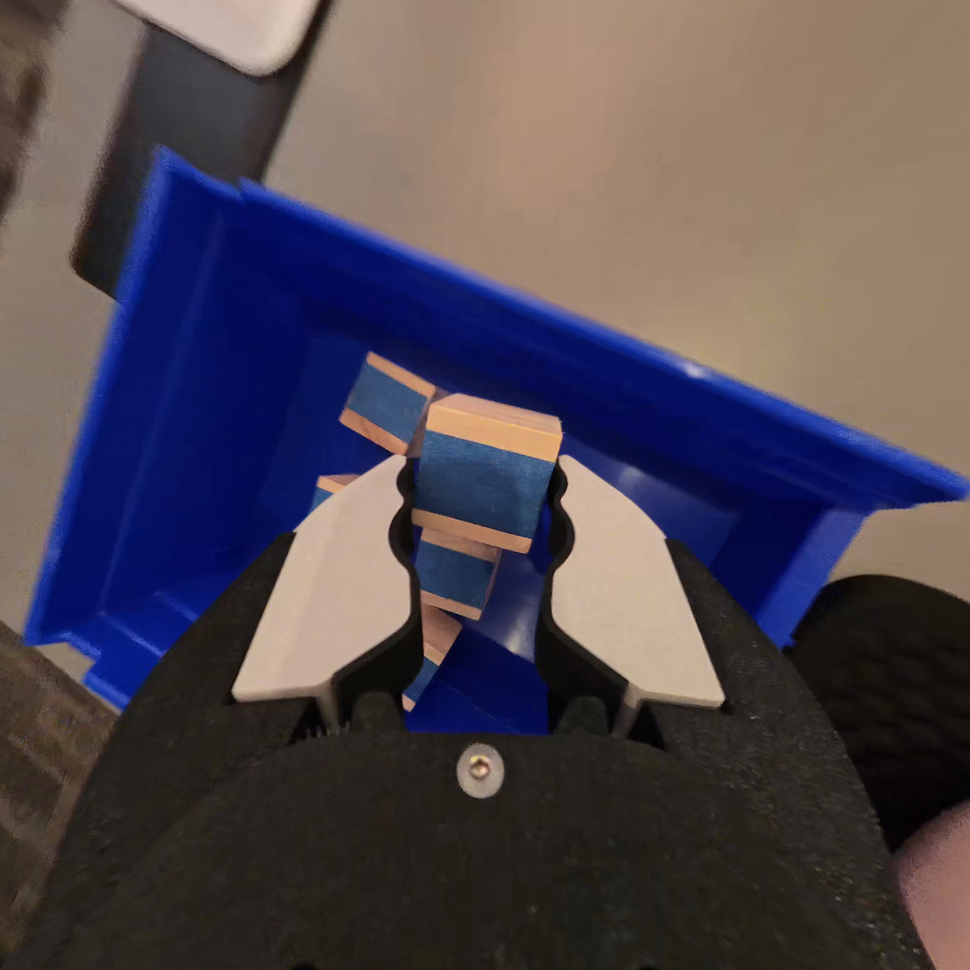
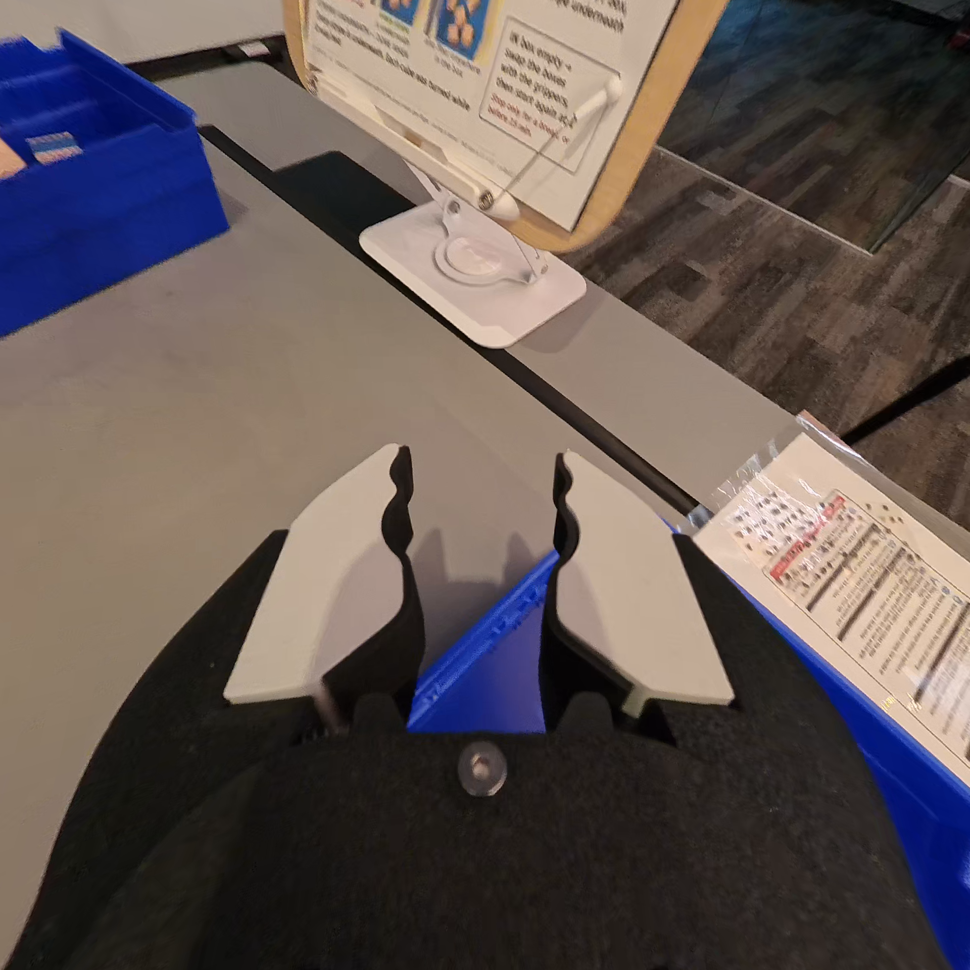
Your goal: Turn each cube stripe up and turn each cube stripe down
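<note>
Item: my left gripper (image 1: 480, 472), jaws pinching a wooden cube (image 1: 485, 472) above the blue bin (image 1: 525, 336). Stripe: blue band faces the camera, running across between the fingers; bare wood face on top, tilted. More striped cubes (image 1: 388, 404) lie jumbled in the bin below, near its far wall. Item: my right gripper (image 2: 483, 462), jaws spread, empty, over bare grey table (image 2: 210, 420); a second blue bin (image 2: 472, 693) sits under it.
</note>
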